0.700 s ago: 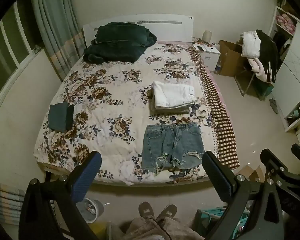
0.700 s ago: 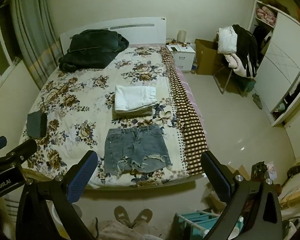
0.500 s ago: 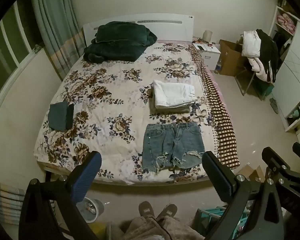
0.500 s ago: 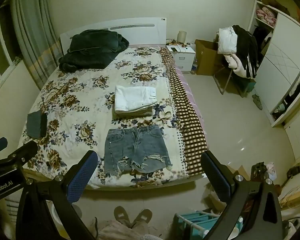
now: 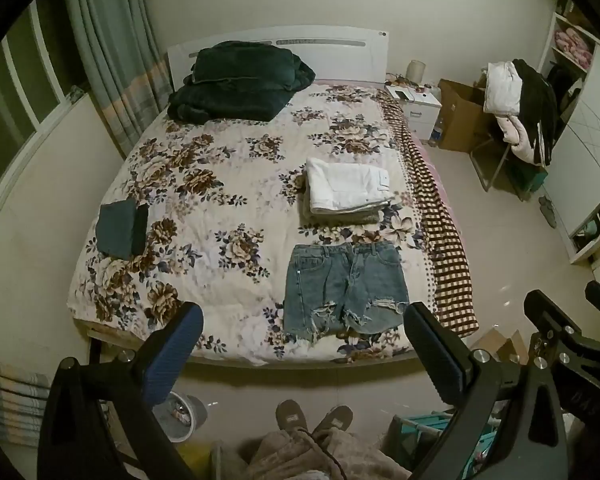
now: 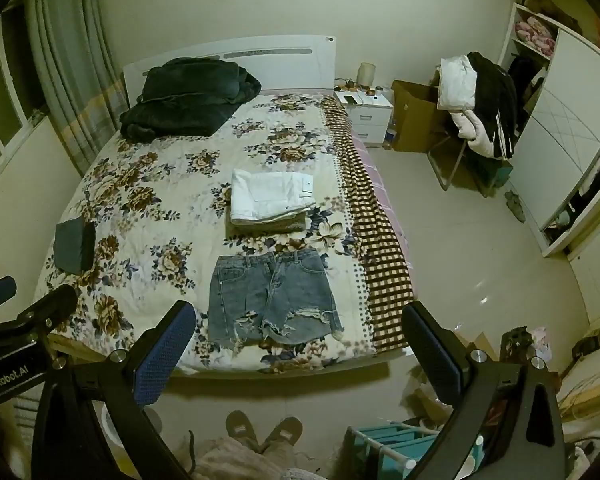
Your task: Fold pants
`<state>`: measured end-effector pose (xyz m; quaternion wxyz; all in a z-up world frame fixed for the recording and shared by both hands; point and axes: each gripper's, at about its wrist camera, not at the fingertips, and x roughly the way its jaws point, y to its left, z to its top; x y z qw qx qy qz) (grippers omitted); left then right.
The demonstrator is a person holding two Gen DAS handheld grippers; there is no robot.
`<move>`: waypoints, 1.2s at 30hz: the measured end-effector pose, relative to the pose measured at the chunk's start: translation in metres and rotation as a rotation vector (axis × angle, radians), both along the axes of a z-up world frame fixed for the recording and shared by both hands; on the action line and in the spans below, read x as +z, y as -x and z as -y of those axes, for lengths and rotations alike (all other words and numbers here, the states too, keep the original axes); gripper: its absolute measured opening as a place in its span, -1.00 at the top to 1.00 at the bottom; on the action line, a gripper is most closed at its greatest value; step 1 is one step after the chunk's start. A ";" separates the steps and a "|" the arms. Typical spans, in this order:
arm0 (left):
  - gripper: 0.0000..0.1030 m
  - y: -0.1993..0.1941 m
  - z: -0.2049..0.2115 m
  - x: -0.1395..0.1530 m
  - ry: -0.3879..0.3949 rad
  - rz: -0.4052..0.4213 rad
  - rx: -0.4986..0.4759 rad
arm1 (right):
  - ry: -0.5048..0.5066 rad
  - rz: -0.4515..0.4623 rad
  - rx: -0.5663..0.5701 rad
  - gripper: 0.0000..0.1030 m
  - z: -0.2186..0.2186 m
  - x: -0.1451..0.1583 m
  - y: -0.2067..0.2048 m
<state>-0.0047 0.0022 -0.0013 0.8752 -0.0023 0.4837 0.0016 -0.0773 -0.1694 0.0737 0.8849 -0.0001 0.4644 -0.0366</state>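
Note:
Blue denim shorts [image 5: 342, 284] [image 6: 272, 294] with frayed hems lie flat and unfolded near the foot of the floral bed [image 5: 204, 184] [image 6: 148, 184], waistband toward the headboard. My left gripper [image 5: 304, 344] is open and empty, held well above the floor in front of the bed's foot. My right gripper [image 6: 296, 344] is open and empty at about the same height, to the right of the left one. Neither touches the shorts. The right gripper also shows at the right edge of the left wrist view [image 5: 560, 332].
A stack of folded white and beige pants [image 5: 346, 190] [image 6: 270, 196] lies just beyond the shorts. A dark folded cloth [image 5: 122, 228] sits at the bed's left edge, a dark green blanket [image 5: 236, 80] at the headboard. My slippered feet [image 5: 314, 416] stand at the bed's foot. A teal rack [image 6: 384, 444] stands at lower right.
Both views have shifted only slightly; the grippers stay open and the shorts lie as before.

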 end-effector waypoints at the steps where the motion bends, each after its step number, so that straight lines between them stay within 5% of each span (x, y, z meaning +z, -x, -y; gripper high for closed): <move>1: -1.00 0.000 0.000 0.000 0.002 -0.001 -0.002 | 0.000 0.000 0.001 -1.00 0.000 0.000 0.000; 36: -1.00 0.011 -0.010 -0.008 0.003 0.007 0.004 | 0.003 0.001 -0.002 -1.00 0.003 0.003 0.004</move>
